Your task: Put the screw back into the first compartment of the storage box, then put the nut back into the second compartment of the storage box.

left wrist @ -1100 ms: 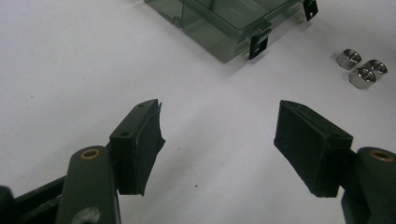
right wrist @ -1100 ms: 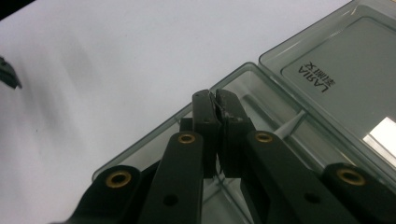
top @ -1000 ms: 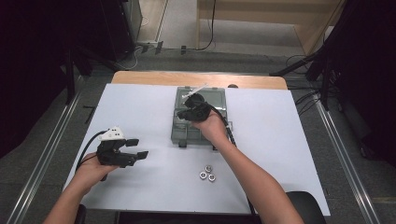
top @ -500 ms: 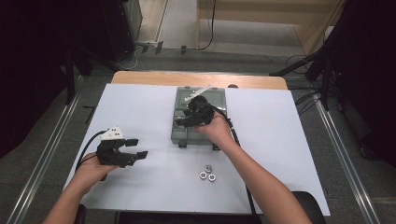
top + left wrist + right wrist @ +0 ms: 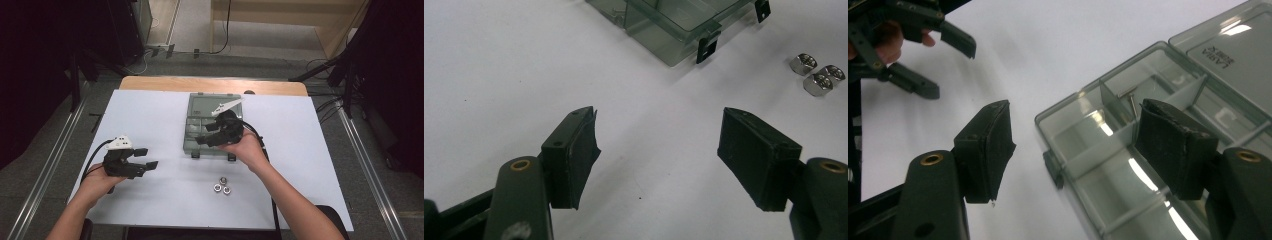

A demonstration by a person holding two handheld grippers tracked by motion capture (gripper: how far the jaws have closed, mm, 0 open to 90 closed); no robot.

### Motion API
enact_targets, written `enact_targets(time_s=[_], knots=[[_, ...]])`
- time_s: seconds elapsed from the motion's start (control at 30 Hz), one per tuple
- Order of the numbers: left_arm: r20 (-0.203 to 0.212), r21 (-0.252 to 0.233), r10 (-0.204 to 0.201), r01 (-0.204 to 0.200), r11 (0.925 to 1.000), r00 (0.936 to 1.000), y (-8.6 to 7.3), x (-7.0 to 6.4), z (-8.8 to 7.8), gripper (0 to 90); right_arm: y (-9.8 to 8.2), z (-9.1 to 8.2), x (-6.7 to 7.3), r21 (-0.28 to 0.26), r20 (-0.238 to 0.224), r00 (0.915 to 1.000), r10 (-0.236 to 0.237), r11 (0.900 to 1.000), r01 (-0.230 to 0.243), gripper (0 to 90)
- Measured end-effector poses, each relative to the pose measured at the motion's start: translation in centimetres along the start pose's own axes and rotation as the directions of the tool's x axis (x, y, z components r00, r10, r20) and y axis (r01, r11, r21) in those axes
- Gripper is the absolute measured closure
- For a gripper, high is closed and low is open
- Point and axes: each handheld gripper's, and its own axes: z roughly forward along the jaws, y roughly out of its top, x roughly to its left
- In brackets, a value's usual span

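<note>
White table [image 5: 150, 125], open grey compartment box [image 5: 210, 135], three metal nuts [image 5: 222, 187] near it

A clear grey compartment box [image 5: 212, 127] lies open mid-table, three hex nuts [image 5: 222, 186] clustered near its front

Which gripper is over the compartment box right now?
The right gripper: it hangs above the clear compartment box, jaws open. The left gripper is off to the side over the bare white table, also open.

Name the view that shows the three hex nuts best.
The left gripper view: the hex nuts are close enough to show their facets and bores. The high view has them as small specks on the white table, near the clear organizer box.
</note>
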Motion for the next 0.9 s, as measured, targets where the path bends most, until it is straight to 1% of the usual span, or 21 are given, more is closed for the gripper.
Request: enact_targets(time_s=[0.03, 0.1, 0.2, 0.27, 0.3, 0.43, 0.53, 0.77, 0.9], knots=[[0.001, 0.0, 0.001, -0.001, 1.0, 1.0, 0.0, 0.0, 0.0, 31.5, -0.2, -0.3, 0.0, -0.008, -0.003, 1.0, -0.005, 1.0, 0.005, 30.8], [0.004, -0.001, 0.0, 0.0, 1.0, 1.0, 0.1, 0.0, 0.0, 31.5, -0.7, -0.9, 0.0, -0.027, -0.012, 0.9999, 0.003, 1.0, -0.003, 30.9], [0.006, 0.003, 0.009, -0.009, 1.0, 0.9999, 0.1, 0.0, 0.0, 31.5, -1.4, -1.7, 0.0, -0.031, -0.019, 0.9998, 0.007, 0.999, -0.008, 32.0], [0.006, 0.0, 0.008, -0.008, 1.0, 0.9999, 0.2, 0.0, 0.0, 31.6, -2.0, -2.3, 0.0, -0.036, -0.014, 0.9999, 0.008, 0.999, -0.009, 32.4], [0.008, -0.002, 0.006, -0.006, 1.0, 0.9999, 0.2, 0.0, 0.0, 31.5, -2.2, -2.5, 0.1, -0.036, -0.014, 0.9999, -0.001, 0.999, 0.0, 32.7], [0.01, -0.002, 0.007, -0.007, 1.0, 0.9999, 0.3, 0.1, 0.1, 31.5, -3.0, -3.1, 0.5, -0.026, -0.013, 0.9999, -0.002, 1.0, 0.001, 33.7], [0.009, -0.004, 0.009, -0.009, 0.9999, 0.9999, 0.4, 0.1, 0.0, 31.5, -3.8, -3.5, 0.8, -0.024, -0.015, 0.9998, -0.012, 1.0, 0.011, 34.0], [0.008, -0.008, 0.01, -0.01, 0.9999, 0.9999, 0.6, 0.1, 0.1, 31.5, -5.4, -3.9, 1.5, -0.009, -0.018, 0.9998, -0.009, 1.0, 0.009, 33.2], [0.013, -0.001, 0.014, -0.014, 0.9999, 0.9998, 0.7, 0.2, 0.4, 31.5, -6.3, -4.0, 1.8, 0.014, -0.011, 0.9999, -0.012, 1.0, 0.013, 32.3]])
